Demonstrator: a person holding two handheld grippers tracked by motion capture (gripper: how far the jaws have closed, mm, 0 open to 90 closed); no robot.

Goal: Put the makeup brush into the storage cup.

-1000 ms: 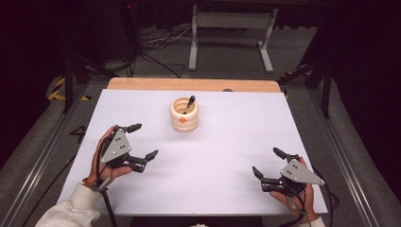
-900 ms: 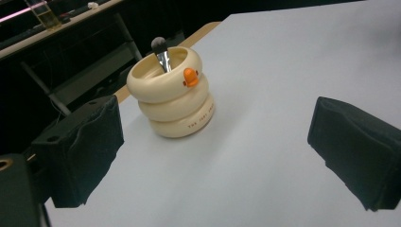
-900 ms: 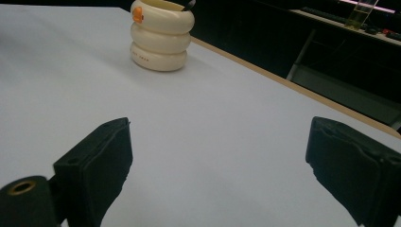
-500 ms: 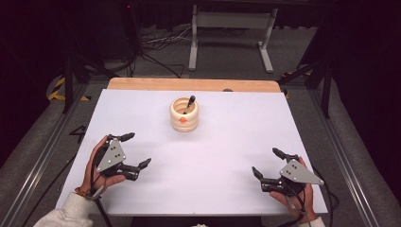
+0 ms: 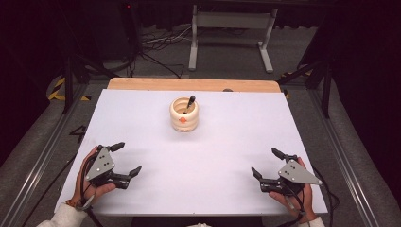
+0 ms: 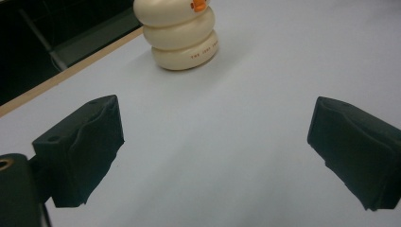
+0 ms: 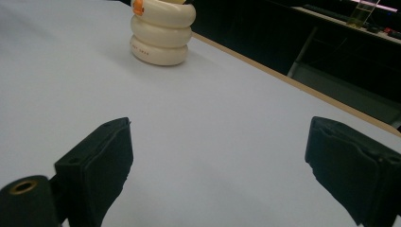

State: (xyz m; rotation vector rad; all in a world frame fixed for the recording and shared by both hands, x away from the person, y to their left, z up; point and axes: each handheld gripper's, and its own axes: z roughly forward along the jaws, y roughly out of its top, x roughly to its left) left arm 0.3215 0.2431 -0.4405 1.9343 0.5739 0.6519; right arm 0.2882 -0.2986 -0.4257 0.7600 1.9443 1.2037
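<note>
A white table [image 5: 198, 156] in a dark room: a cream ringed cup [image 5: 184, 115] holding a black pen [image 5: 189, 102] stands near the far edge, well apart from the left gripper [image 5: 126, 158] and right gripper [image 5: 268, 163], both released, jaws spread at the near corners.

Left gripper [image 5: 126, 158] gapes wide, hand-held; right gripper [image 5: 267, 162] likewise.

We see a laboratory recording bay: a white table [image 5: 142, 118] on an aluminium frame [image 5: 40, 146], floor cables [image 5: 156, 45], hazard tape [image 5: 59, 90], and dark surroundings.
</note>
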